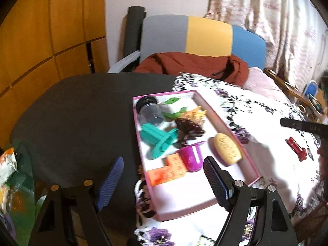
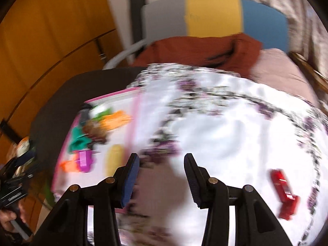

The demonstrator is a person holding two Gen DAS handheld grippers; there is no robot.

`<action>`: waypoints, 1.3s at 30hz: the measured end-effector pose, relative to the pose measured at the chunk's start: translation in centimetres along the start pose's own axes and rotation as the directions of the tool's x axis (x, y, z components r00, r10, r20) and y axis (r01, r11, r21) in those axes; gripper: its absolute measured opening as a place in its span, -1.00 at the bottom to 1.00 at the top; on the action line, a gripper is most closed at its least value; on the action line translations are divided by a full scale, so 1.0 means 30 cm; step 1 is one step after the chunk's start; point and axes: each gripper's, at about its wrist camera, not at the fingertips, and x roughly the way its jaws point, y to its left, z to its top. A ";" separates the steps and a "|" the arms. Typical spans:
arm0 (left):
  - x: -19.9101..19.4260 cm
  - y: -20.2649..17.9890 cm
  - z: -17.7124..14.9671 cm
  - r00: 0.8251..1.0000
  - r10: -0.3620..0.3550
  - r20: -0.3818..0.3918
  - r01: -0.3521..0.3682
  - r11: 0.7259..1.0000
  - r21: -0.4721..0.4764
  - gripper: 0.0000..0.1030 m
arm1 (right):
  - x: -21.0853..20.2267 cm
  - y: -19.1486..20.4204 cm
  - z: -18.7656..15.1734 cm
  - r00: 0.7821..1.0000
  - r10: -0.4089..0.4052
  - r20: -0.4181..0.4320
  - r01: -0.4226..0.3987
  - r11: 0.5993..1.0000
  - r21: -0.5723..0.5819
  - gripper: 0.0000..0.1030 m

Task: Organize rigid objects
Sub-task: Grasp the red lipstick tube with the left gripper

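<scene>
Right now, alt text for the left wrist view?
A pink tray of small toys sits on a floral cloth, just ahead of the open, empty left gripper. A red toy lies alone on the cloth to the right; a striped chair stands behind.

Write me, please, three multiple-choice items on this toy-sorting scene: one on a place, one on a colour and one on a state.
1. Where does the red toy lie?
A. in the pink tray
B. on the flowered cloth, outside the tray
C. on the chair

2. What colour is the oval brush at the tray's right wall?
A. yellow
B. blue
C. black

3. How does the right gripper stand?
A. shut on the red toy
B. shut on the brush
C. open, with nothing between its fingers

Answers:
1 B: the toy rests on the flowered cloth, to the right of the pink tray.
2 A: its textured top is yellow.
3 C: the right wrist view shows only cloth in the gap between the fingers.
</scene>
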 end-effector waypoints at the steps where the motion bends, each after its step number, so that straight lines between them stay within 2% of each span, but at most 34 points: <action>1: 0.000 -0.016 0.004 1.000 -0.005 -0.001 0.005 1.000 0.011 0.57 | -0.011 -0.038 0.002 1.000 -0.016 0.005 0.016 1.000 0.018 -0.11; 5: 0.004 -0.081 0.017 1.000 -0.030 -0.005 0.030 0.998 0.048 0.57 | -0.077 -0.223 0.001 0.992 -0.124 0.035 0.119 0.986 0.121 -0.11; 8: 0.015 -0.130 0.026 0.999 -0.043 -0.012 0.044 0.996 0.080 0.57 | -0.116 -0.374 -0.011 0.978 -0.201 0.053 0.185 0.957 0.225 -0.11; 11: 0.029 -0.171 0.040 0.998 -0.066 -0.025 0.068 0.993 0.093 0.57 | -0.138 -0.520 -0.040 0.954 -0.292 0.067 0.255 0.909 0.329 -0.11; 14: 0.046 -0.206 0.058 0.995 -0.095 -0.045 0.098 0.991 0.089 0.57 | -0.151 -0.648 -0.109 0.927 -0.371 0.055 0.304 0.830 0.468 -0.11; 15: 0.052 -0.220 0.064 0.993 -0.110 -0.051 0.115 0.989 0.092 0.57 | -0.150 -0.699 -0.130 0.929 -0.369 0.015 0.304 0.786 0.538 -0.11; 18: 0.067 -0.275 0.076 0.987 -0.148 -0.056 0.153 0.983 0.105 0.57 | -0.166 -0.784 -0.170 0.936 -0.353 0.006 0.265 0.713 0.649 -0.11; 21: 0.088 -0.338 0.081 0.982 -0.173 -0.071 0.181 0.974 0.133 0.57 | -0.164 -0.817 -0.189 0.947 -0.320 0.002 0.228 0.679 0.697 -0.11; 25: 0.127 -0.425 0.089 0.969 -0.216 -0.122 0.232 0.963 0.140 0.56 | -0.166 -0.830 -0.196 0.943 -0.333 0.004 0.230 0.658 0.717 -0.11; 27: 0.152 -0.473 0.095 0.950 -0.269 -0.156 0.291 0.947 0.140 0.54 | -0.173 -0.839 -0.210 0.942 -0.336 0.004 0.225 0.639 0.735 -0.11; 29: 0.183 -0.539 0.096 0.922 -0.329 -0.204 0.361 0.921 0.148 0.53 | -0.186 -0.852 -0.222 0.941 -0.337 0.013 0.212 0.620 0.756 -0.11; 31: 0.210 -0.620 0.096 0.905 -0.351 -0.239 0.397 0.899 0.186 0.44 | -0.191 -0.864 -0.232 0.947 -0.321 0.021 0.188 0.604 0.775 -0.11; 32: 0.222 -0.671 0.097 0.901 -0.357 -0.248 0.411 0.884 0.221 0.44 | -0.188 -0.868 -0.235 0.950 -0.310 0.021 0.179 0.600 0.779 -0.11; 34: 0.242 -0.763 0.093 0.880 -0.388 -0.274 0.458 0.847 0.271 0.44 | -0.180 -0.870 -0.236 0.956 -0.294 0.016 0.172 0.600 0.781 -0.11; 39: 0.295 -0.950 0.085 0.828 -0.448 -0.338 0.544 0.788 0.287 0.50 | -0.169 -0.871 -0.237 0.963 -0.270 0.012 0.159 0.601 0.784 -0.11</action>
